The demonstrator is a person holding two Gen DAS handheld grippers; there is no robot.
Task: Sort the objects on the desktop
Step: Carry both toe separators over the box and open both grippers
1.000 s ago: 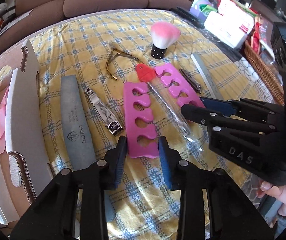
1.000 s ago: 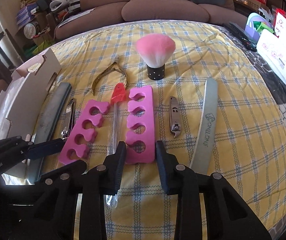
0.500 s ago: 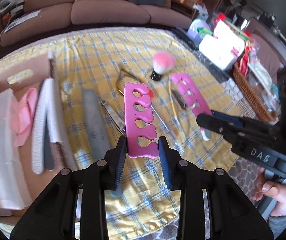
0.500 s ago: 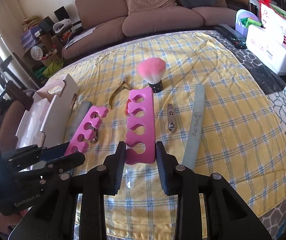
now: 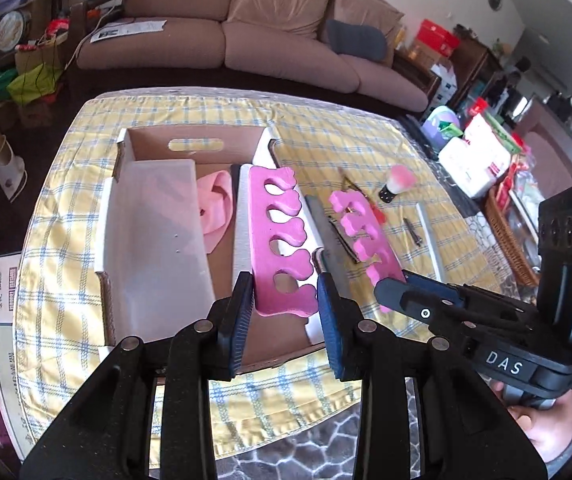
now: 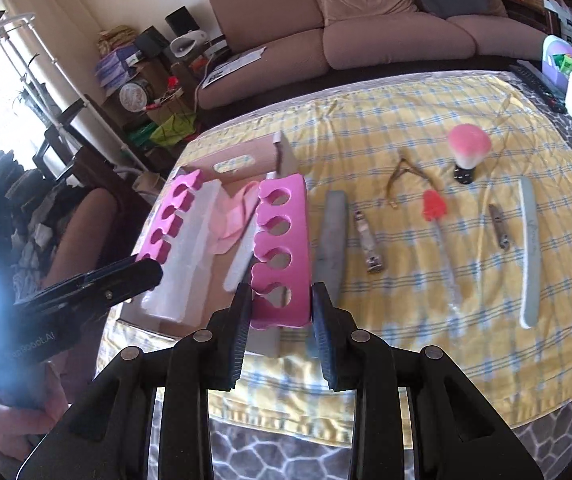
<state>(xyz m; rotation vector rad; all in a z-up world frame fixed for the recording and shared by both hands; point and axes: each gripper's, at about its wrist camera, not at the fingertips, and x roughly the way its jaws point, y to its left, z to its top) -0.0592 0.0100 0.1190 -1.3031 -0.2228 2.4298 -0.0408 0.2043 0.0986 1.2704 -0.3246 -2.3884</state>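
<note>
My left gripper [image 5: 286, 304] is shut on a pink foam toe separator [image 5: 280, 236] and holds it in the air above the open cardboard box [image 5: 190, 148]. My right gripper [image 6: 280, 312] is shut on a second pink toe separator [image 6: 280, 252], held above the box's right edge. In the left wrist view the right gripper [image 5: 390, 284] shows at the right with its separator [image 5: 362, 232]. In the right wrist view the left gripper [image 6: 142, 272] shows at the left with its separator [image 6: 170, 216]. The box holds a white tray [image 5: 158, 248], a pink cloth [image 5: 216, 208] and a white nail file [image 6: 240, 264].
On the yellow checked cloth [image 6: 406, 288] lie a grey file [image 6: 332, 236], nail clippers [image 6: 370, 244], a red-handled tool [image 6: 434, 208], gold nippers [image 6: 400, 176], a pink brush [image 6: 468, 152], small clippers [image 6: 500, 228] and a long pale file [image 6: 530, 248]. A wicker basket [image 5: 506, 236] stands at the right.
Both grippers have lifted their pink separators off the cloth and carried them left, from above the tools to above the cardboard box.
</note>
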